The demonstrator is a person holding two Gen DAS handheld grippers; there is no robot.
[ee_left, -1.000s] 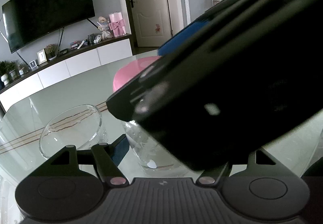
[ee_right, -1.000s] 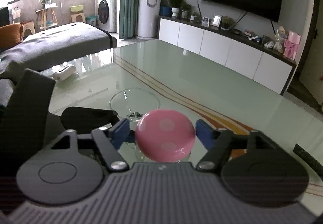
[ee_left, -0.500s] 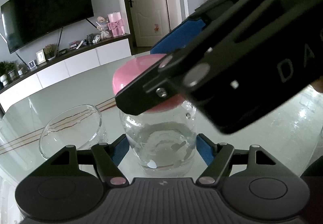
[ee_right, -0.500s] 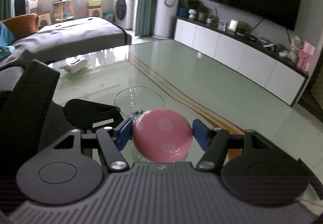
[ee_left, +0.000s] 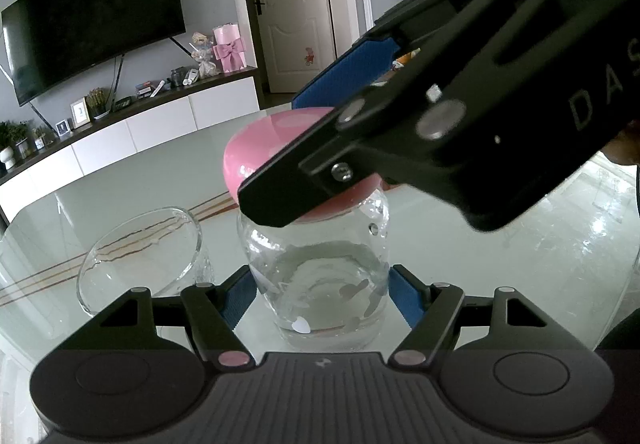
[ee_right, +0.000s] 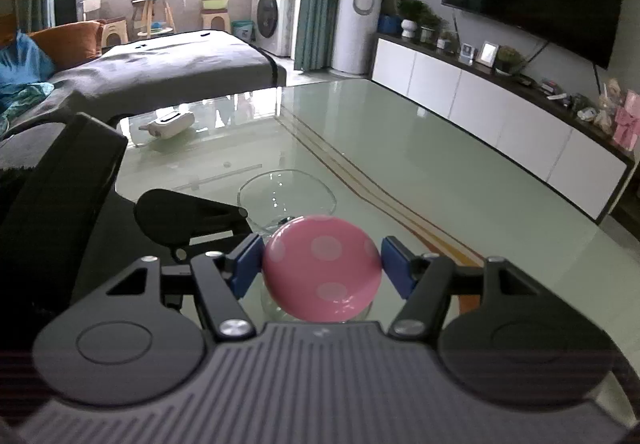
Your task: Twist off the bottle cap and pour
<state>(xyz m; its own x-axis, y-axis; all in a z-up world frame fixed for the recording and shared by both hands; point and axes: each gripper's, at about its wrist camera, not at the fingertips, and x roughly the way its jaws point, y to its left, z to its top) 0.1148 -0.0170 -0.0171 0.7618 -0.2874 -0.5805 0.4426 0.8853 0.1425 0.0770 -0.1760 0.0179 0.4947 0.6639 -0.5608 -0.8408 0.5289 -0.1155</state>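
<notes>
Between the blue pads of the left hand-held gripper [ee_left: 318,294] stands a clear glass bottle [ee_left: 320,284] on the glossy tabletop [ee_left: 160,180], upright, with a little water in its lower part. Both pads [ee_left: 238,296] sit against the bottle's lower sides, so this hand-held gripper is pinching the bottle's body. Above it, the pink cap [ee_left: 256,152] still sits on the bottle's neck, partly hidden by the black body of the right hand-held gripper [ee_left: 344,132], which reaches down over it from the upper right.

From the right wrist view, the pink cap [ee_right: 322,268], dotted with paler spots, fills the gap between that hand-held gripper's [ee_right: 322,268] blue pads [ee_right: 248,264]. The left pad touches the cap's edge; the right pad lies just beside it, and I cannot tell whether it makes contact.

Just left of the bottle and ahead of the left hand-held gripper rests a clear glass bowl [ee_left: 140,248], empty and well clear of both grippers. Farther off on the tabletop lies a small white device [ee_right: 168,122].
</notes>
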